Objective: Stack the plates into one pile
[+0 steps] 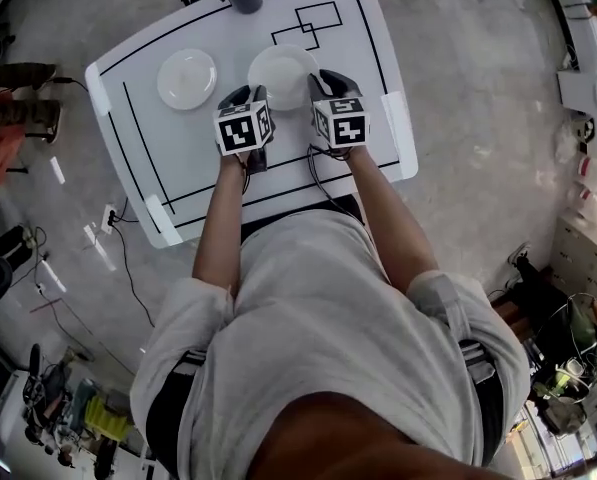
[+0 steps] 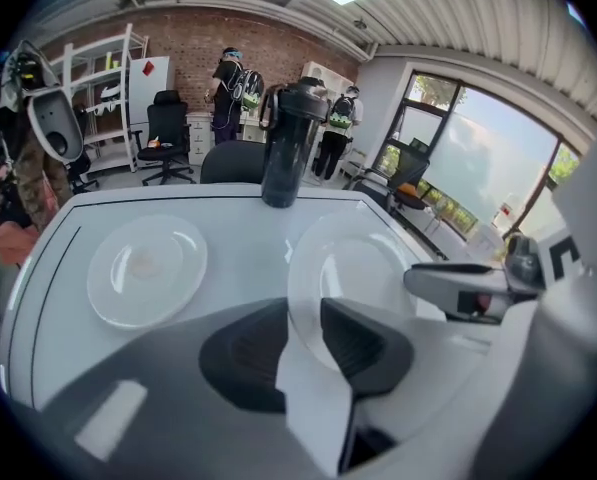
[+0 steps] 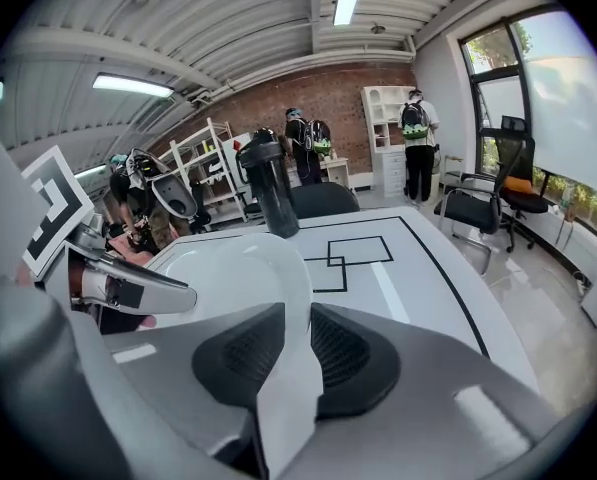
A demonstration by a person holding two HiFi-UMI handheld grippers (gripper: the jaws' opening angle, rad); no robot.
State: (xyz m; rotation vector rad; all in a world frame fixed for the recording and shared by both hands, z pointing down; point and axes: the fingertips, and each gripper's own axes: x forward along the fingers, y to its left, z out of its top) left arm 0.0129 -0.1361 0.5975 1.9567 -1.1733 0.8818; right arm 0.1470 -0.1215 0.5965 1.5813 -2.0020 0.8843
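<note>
While the target plate [image 1: 187, 78] lies flat on the white table [image 1: 193, 148], left of both my grippers and apart from them, my left gripper [image 2: 300, 318] pinches the near-left rim of the second plate [image 1: 281, 73]. My right gripper [image 3: 296, 313] pinches its near-right rim. The left gripper is nearer the target. I judge the coming move carries the held plate leftward over it.
</note>
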